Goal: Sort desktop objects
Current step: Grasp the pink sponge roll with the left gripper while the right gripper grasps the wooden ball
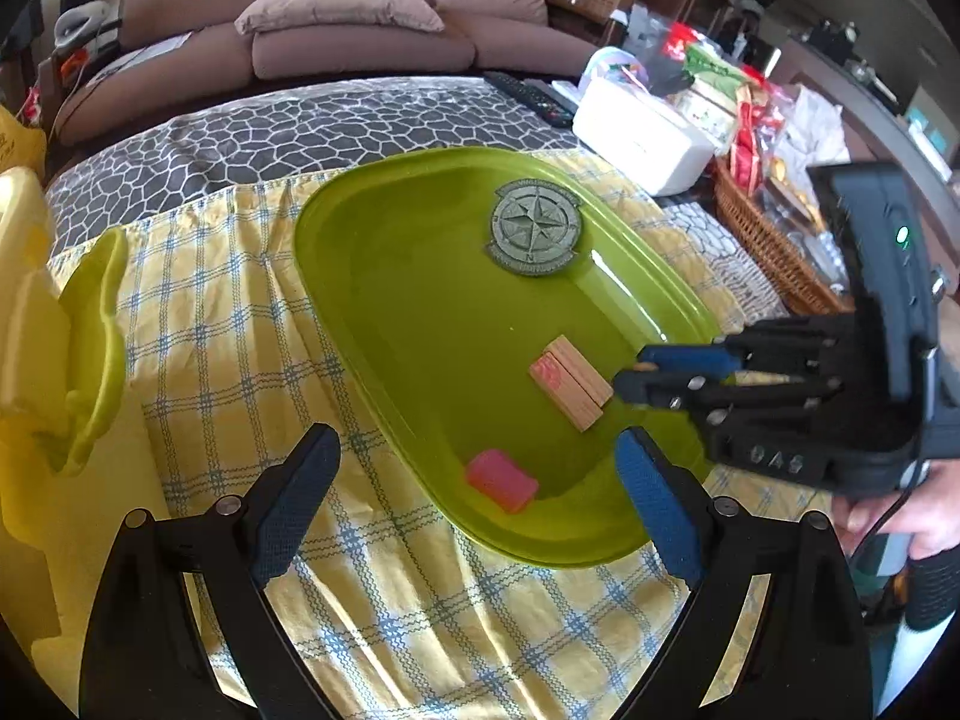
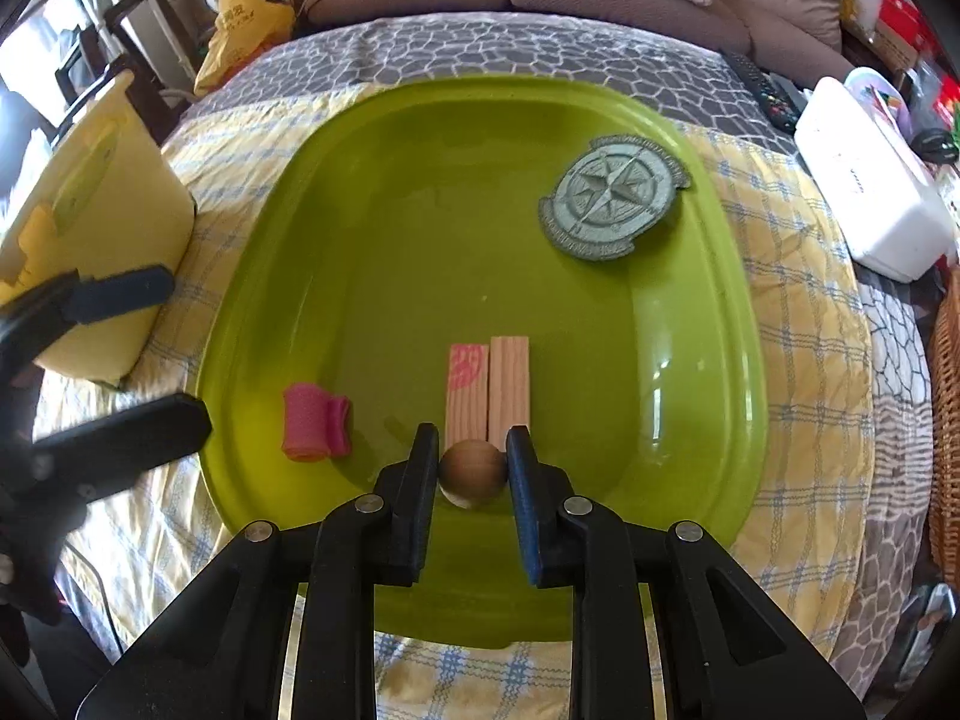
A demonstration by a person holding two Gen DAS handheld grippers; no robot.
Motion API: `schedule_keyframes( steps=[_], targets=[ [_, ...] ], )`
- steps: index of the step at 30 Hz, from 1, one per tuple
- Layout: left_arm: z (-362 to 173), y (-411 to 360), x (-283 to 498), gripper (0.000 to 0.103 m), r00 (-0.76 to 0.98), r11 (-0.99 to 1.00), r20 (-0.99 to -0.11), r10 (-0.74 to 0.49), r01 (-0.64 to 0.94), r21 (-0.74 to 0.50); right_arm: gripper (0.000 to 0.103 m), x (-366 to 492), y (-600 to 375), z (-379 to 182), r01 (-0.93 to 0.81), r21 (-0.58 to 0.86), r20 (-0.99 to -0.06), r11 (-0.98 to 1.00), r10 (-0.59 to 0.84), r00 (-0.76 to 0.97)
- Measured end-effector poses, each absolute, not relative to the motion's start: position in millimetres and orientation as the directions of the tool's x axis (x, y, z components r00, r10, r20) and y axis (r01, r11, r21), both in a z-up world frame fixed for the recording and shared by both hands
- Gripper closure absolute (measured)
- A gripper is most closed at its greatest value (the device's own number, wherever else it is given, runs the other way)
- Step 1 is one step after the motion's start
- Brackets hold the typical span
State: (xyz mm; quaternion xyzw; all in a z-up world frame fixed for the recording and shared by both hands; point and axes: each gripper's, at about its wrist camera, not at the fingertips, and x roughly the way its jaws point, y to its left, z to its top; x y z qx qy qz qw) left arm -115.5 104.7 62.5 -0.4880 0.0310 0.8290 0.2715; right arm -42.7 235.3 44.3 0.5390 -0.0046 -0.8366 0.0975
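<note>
A lime green tray [image 2: 690, 396] lies on a yellow checked cloth [image 1: 228, 324]. In it are a round grey-green compass patch [image 2: 612, 198], two wooden blocks [image 2: 489, 387] side by side, one with a red stamp, and a pink soft piece [image 2: 315, 429]. My right gripper [image 2: 472, 450] is shut on a small wooden ball [image 2: 472, 476] just above the tray floor, at the near end of the blocks; the left wrist view shows the right gripper [image 1: 633, 371] beside the blocks [image 1: 570, 381]. My left gripper [image 1: 477, 441] stands open over the tray's near edge, close to the pink piece [image 1: 501, 480], holding nothing.
A yellow bin [image 2: 102, 228] with a green lid [image 1: 96, 354] stands left of the tray. A white box [image 1: 642, 138], remote controls [image 1: 534, 96] and a wicker basket [image 1: 774, 252] of packets crowd the right side. A sofa [image 1: 360, 18] lies behind. A hand [image 1: 912, 510] holds the right gripper.
</note>
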Motion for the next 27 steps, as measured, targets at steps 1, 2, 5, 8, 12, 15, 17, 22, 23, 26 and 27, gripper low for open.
schedule_keyframes(
  steps=[1,2,5,8,12,15,17,22,23,26,27],
  targets=[
    [61.4,109.6,-115.8,0.011,-0.361,-0.844,-0.838,0.408,-0.498,-0.197,0.080,-42.3,241.9,49.4,0.141,0.130,-0.892,-0.981,-0.178,-0.415],
    [59.5,115.1,-117.1,0.012,-0.343,-0.837,-0.854,0.392,-0.518,-0.176,0.080,-41.7,247.6,53.3,0.129,0.147,-0.885,-0.981,-0.189,-0.426],
    [53.6,136.0,-120.4,0.022,-0.290,-0.801,-0.904,0.314,-0.592,-0.088,0.080,-41.7,256.2,61.0,0.114,0.182,-0.871,-0.977,-0.214,-0.443],
    [51.7,154.4,-122.3,0.029,-0.253,-0.746,-0.939,0.234,-0.665,-0.007,0.080,-41.1,257.3,64.8,0.115,0.200,-0.864,-0.973,-0.230,-0.447],
    [53.9,172.1,-127.4,0.041,-0.187,-0.682,-0.967,0.173,-0.731,0.019,0.080,-38.4,258.5,69.6,0.119,0.222,-0.853,-0.968,-0.252,-0.457],
    [55.7,184.5,-127.9,0.041,-0.136,-0.626,-0.981,0.136,-0.780,0.021,0.080,-37.5,263.8,72.3,0.112,0.240,-0.845,-0.964,-0.265,-0.465],
    [51.5,192.8,-126.5,0.041,-0.088,-0.580,-0.991,0.103,-0.815,0.012,0.080,-36.3,268.9,73.1,0.102,0.250,-0.841,-0.963,-0.268,-0.470],
    [29.8,206.8,-122.7,0.050,-0.066,-0.480,-0.996,-0.055,-0.873,0.085,0.080,-34.4,280.0,72.7,0.078,0.263,-0.839,-0.961,-0.268,-0.474],
    [25.8,208.4,-123.1,0.051,-0.062,-0.469,-0.995,-0.078,-0.879,0.091,0.080,-34.3,281.5,72.5,0.075,0.264,-0.839,-0.962,-0.267,-0.474],
    [16.6,212.7,-123.9,0.053,-0.055,-0.442,-0.990,-0.126,-0.891,0.106,0.080,-34.6,285.2,71.8,0.069,0.269,-0.838,-0.961,-0.269,-0.476],
    [14.6,214.2,-123.6,0.053,-0.051,-0.435,-0.990,-0.132,-0.894,0.104,0.080,-34.7,286.2,71.9,0.067,0.269,-0.837,-0.961,-0.268,-0.476]
  ],
)
